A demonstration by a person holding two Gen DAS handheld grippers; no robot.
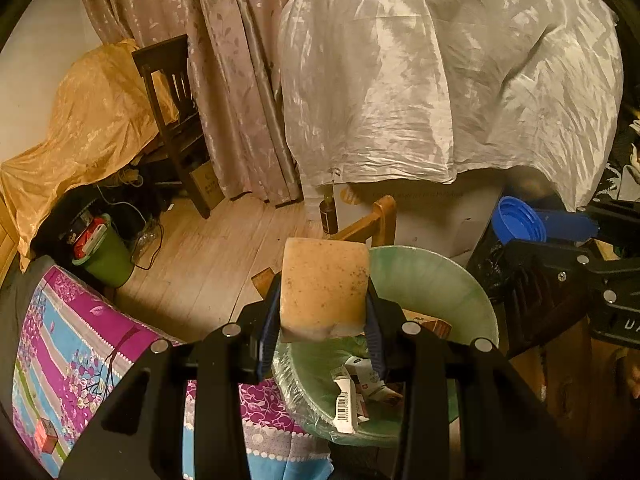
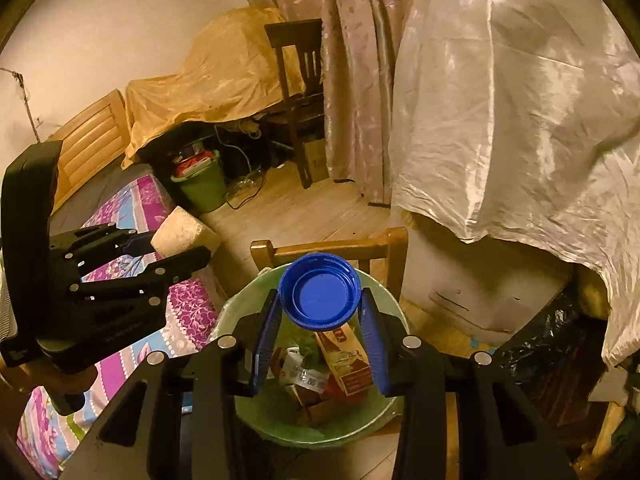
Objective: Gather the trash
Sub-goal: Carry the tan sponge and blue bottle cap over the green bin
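Observation:
My left gripper [image 1: 323, 312] is shut on a tan, speckled sponge-like block [image 1: 323, 288], held above the near rim of a trash bin lined with a green bag [image 1: 460, 280]. My right gripper [image 2: 319, 316] is shut on a large blue plastic lid [image 2: 319, 290], held over the same bin [image 2: 384, 308]. Inside the bin lie cartons, a barcode label [image 1: 345, 404] and a brown box [image 2: 347, 360]. The right wrist view shows the left gripper [image 2: 176, 248] at the left with the block [image 2: 185, 232]; the left wrist view shows the right gripper [image 1: 576, 236] at the right with the blue lid [image 1: 516, 220].
A bed with a purple floral cover [image 1: 72, 360] lies to the left of the bin. A small wooden chair [image 2: 332, 246] stands behind the bin. A green bucket [image 1: 106, 258] sits on the wood floor. A white sheet [image 1: 440, 72] drapes furniture; a dark chair [image 2: 298, 92] stands by curtains.

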